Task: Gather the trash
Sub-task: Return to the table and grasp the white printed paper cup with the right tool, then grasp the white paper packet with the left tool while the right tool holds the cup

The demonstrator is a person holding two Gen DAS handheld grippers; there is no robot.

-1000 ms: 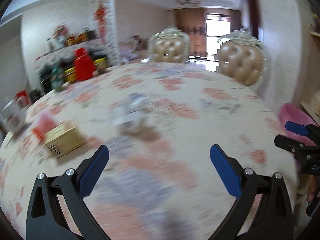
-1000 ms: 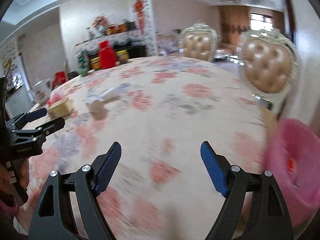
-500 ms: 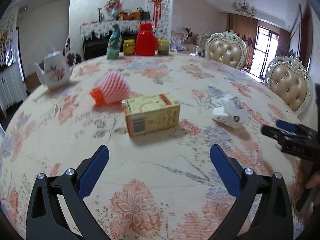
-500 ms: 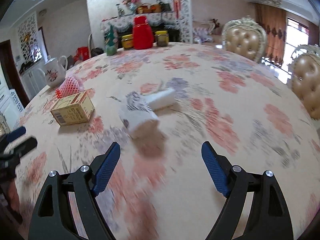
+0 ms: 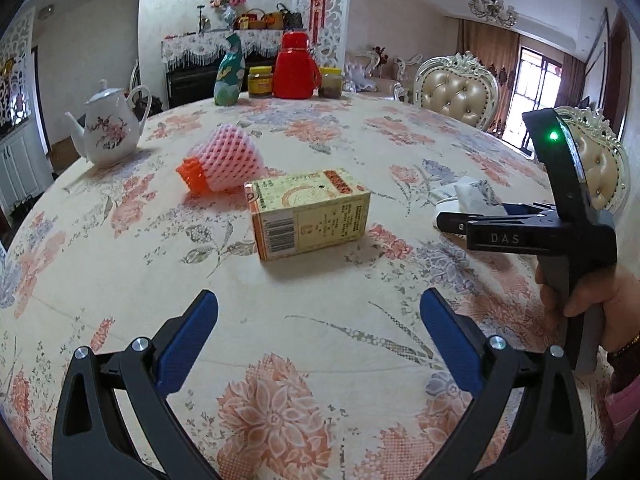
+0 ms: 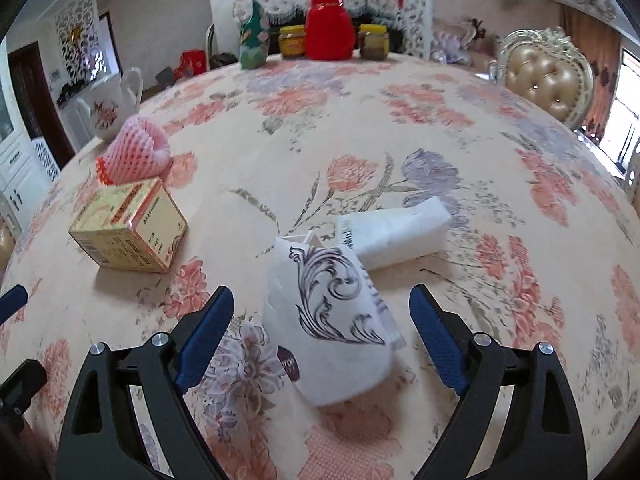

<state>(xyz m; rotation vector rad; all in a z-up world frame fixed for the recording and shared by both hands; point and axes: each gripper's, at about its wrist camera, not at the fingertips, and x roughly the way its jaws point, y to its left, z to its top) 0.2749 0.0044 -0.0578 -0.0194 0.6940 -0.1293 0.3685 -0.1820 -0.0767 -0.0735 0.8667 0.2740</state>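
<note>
Floral cloth covers the round worktop (image 6: 400,92). The right claw (image 6: 320,336) straddles a white printed cup (image 6: 332,328) lying on its side, jaws apart and just closing in, pads not touching it. The left claw (image 5: 320,332) hangs open before a yellow carton (image 5: 308,212).
</note>
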